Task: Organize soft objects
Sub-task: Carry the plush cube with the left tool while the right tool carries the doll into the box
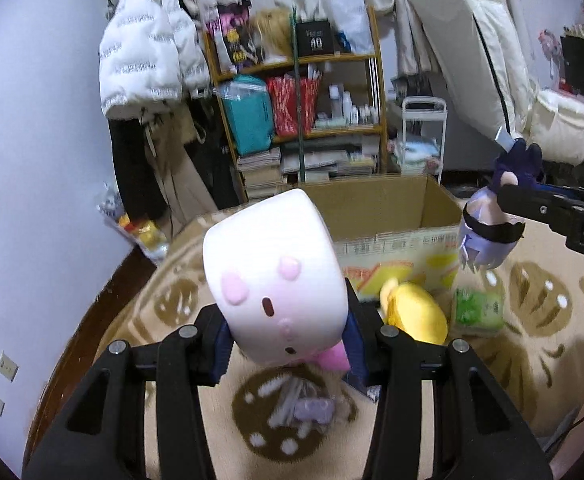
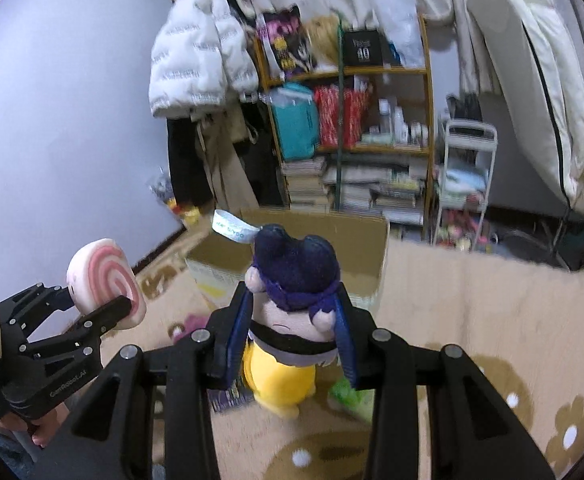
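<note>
Two soft toys are held off the floor, one in each gripper, before an open cardboard box.

At the left a white quilted jacket (image 1: 147,52) is hung by a cluttered wooden shelf (image 1: 300,92); ahead, the open brown cardboard box (image 1: 376,208) is set on a beige flower-patterned carpet (image 1: 540,320). The left gripper (image 1: 287,340) is closed on a white cylindrical plush with pink cheeks (image 1: 271,280), pinched low between the blue pads. On the carpet beyond it a yellow plush toy (image 1: 412,312) and a green packet (image 1: 478,308) are seen, touching the box front. The right gripper (image 2: 292,332) is clamped on a small dark-blue-haired plush doll (image 2: 296,276), its head above the fingers.
</note>
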`<state>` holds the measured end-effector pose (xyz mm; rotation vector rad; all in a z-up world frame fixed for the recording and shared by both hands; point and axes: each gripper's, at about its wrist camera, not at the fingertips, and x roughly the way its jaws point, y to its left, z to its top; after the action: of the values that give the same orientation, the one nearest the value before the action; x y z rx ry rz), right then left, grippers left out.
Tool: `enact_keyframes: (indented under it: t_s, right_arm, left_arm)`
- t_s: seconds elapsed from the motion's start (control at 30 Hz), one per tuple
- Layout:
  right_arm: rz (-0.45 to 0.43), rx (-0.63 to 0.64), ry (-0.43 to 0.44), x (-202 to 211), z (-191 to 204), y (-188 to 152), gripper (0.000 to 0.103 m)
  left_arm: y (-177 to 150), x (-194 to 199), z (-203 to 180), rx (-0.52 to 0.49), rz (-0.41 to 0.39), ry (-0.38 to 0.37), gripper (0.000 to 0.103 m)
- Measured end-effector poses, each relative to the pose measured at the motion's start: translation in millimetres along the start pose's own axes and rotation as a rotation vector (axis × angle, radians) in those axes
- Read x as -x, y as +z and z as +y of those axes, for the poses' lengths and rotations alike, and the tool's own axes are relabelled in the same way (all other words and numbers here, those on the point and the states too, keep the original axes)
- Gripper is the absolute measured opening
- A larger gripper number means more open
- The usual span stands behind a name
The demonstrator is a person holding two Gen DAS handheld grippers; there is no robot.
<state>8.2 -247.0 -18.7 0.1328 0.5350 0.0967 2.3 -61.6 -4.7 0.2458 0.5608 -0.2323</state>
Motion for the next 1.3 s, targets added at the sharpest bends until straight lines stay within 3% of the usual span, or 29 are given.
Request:
enact_keyframes:
  t_s: [0.07, 0.2, 0.6, 0.97, 1.3]
  right_arm:
    - [-0.029, 0.016, -0.004, 3.1, 3.4, 10.7, 0.041]
    - [-0.062, 0.024, -0.004, 1.8, 4.8, 31.1, 0.041]
    - [-0.145, 0.012, 0.028, -30.1, -2.4, 62.3, 0.041]
    - [-0.100, 0.017, 0.022, -72.6, -12.7, 53.3, 0.042]
    - [0.032, -0.066, 0.045, -103.6, -43.9, 29.2, 0.043]
  left_arm:
    - [11.0, 2.4, 6.0, 0.005, -0.029, -0.023, 0.045]
    - [33.9, 0.6, 12.0, -0.024, -0.094, 0.009, 0.045]
    - [94.0, -40.5, 11.7, -0.048, -0.145, 0.002, 0.045]
    - [85.1, -92.4, 5.8, -0.026, -0.086, -0.060, 0.045]
    - [64.3, -124.6, -9.6, -0.064, -0.027, -0.107, 0.046]
